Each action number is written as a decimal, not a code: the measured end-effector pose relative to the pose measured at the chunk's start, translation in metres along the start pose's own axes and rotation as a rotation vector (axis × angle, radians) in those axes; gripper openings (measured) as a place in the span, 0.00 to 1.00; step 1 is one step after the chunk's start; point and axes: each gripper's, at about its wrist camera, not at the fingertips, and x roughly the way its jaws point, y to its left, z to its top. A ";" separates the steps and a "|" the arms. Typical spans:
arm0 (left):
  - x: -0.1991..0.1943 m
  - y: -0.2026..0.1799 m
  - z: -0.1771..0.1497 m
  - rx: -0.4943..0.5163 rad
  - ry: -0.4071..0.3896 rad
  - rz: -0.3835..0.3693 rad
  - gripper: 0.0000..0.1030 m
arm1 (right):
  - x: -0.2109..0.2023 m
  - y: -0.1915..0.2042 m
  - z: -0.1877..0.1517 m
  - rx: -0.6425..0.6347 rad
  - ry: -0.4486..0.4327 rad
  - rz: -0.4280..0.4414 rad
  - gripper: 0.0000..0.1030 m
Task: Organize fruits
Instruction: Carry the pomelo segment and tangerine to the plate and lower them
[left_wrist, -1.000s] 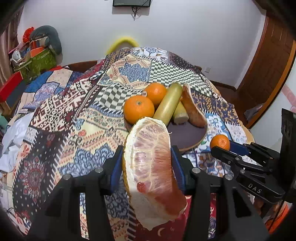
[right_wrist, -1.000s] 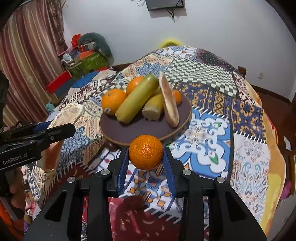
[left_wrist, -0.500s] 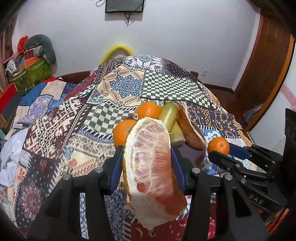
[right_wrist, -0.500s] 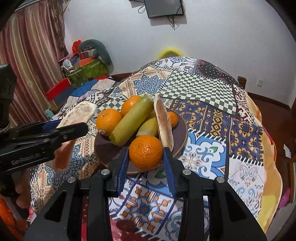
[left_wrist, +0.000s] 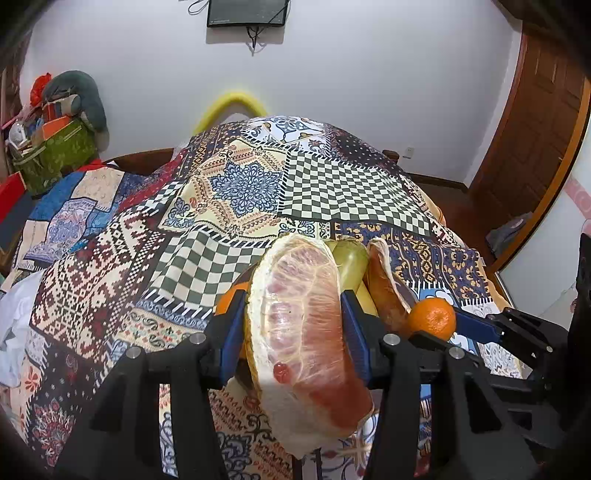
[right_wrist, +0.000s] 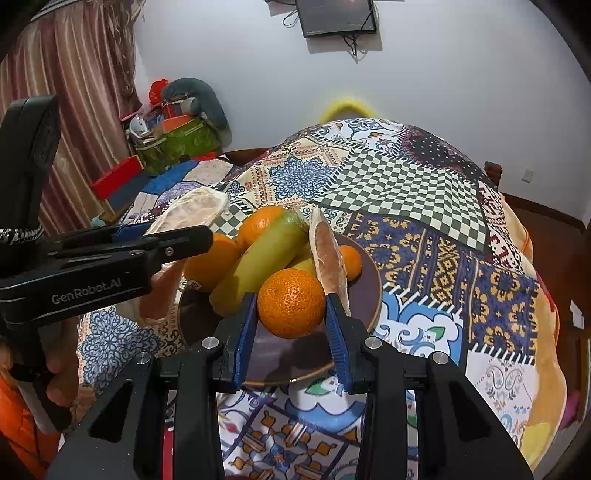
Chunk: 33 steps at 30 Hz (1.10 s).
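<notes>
My left gripper (left_wrist: 293, 325) is shut on a large peeled pomelo wedge (left_wrist: 303, 325), held above the near left edge of the brown plate (right_wrist: 369, 291). My right gripper (right_wrist: 291, 314) is shut on a small orange (right_wrist: 291, 302), held over the plate's front part; the orange also shows in the left wrist view (left_wrist: 431, 319). On the plate lie two oranges (right_wrist: 258, 225), a green-yellow mango (right_wrist: 266, 262), a second pomelo wedge (right_wrist: 328, 258) and a small orange (right_wrist: 351, 262). The left gripper and its wedge (right_wrist: 195, 210) show at the left of the right wrist view.
The plate rests on a bed under a patchwork quilt (left_wrist: 243, 192). Bags and boxes (right_wrist: 173, 136) are piled at the far left by a curtain. A wooden door (left_wrist: 532, 122) is at the right. A screen (right_wrist: 336, 16) hangs on the white wall.
Both grippers have moved forward and up toward the plate with their fruit. The orange now hangs over the plate's front instead of in front of it. The pomelo wedge now covers most of the plate.
</notes>
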 end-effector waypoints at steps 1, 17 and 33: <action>0.002 -0.001 0.001 0.002 -0.001 0.000 0.48 | 0.001 0.001 0.001 -0.003 0.001 0.000 0.33; 0.007 0.005 0.003 -0.025 0.006 -0.020 0.48 | 0.011 0.003 0.003 -0.035 0.023 0.006 0.33; -0.026 0.001 -0.001 0.008 -0.028 0.002 0.48 | -0.002 0.008 0.006 -0.051 0.002 -0.008 0.42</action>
